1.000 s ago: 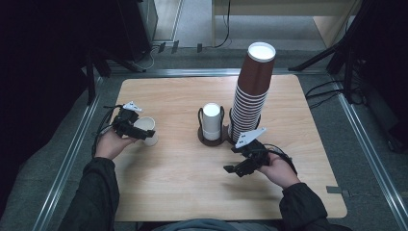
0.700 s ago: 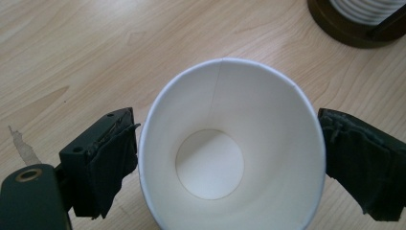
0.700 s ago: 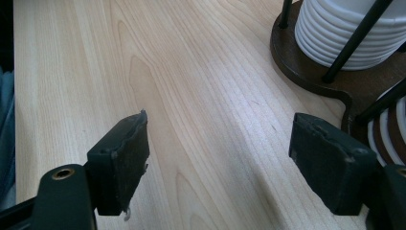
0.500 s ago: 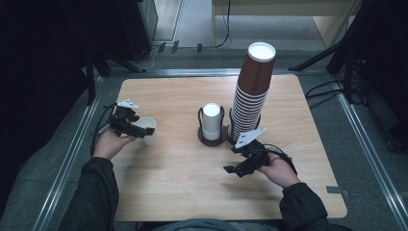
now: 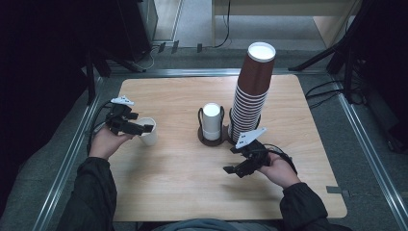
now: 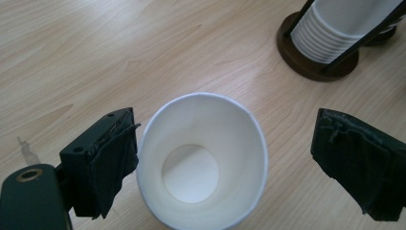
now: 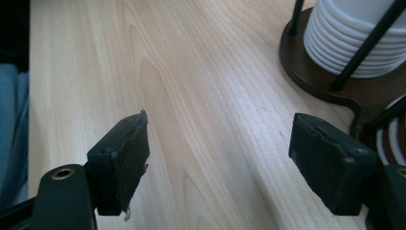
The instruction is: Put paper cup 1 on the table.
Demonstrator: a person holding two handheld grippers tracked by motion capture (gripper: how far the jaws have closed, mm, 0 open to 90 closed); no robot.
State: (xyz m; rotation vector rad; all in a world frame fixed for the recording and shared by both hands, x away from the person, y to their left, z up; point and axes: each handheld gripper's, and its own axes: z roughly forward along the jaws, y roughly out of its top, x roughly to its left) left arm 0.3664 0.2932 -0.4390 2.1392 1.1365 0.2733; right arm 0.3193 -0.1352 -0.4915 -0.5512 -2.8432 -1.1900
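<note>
brown cup stack (image 5: 251,91), white cups in holder (image 5: 211,122), wood table (image 5: 183,183)

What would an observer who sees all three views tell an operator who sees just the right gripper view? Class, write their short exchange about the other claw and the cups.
Operator: Where is the left claw?
Observer: Over the table on the person's left, around a lone white cup.
Operator: Is it gripping that cup?
Observer: No. Its jaws are open, and the cup stands upright between them, clear of one pad.
Operator: What is next to the white stack I see?
Observer: A tall stack of brown cups, rising well above it.
</note>
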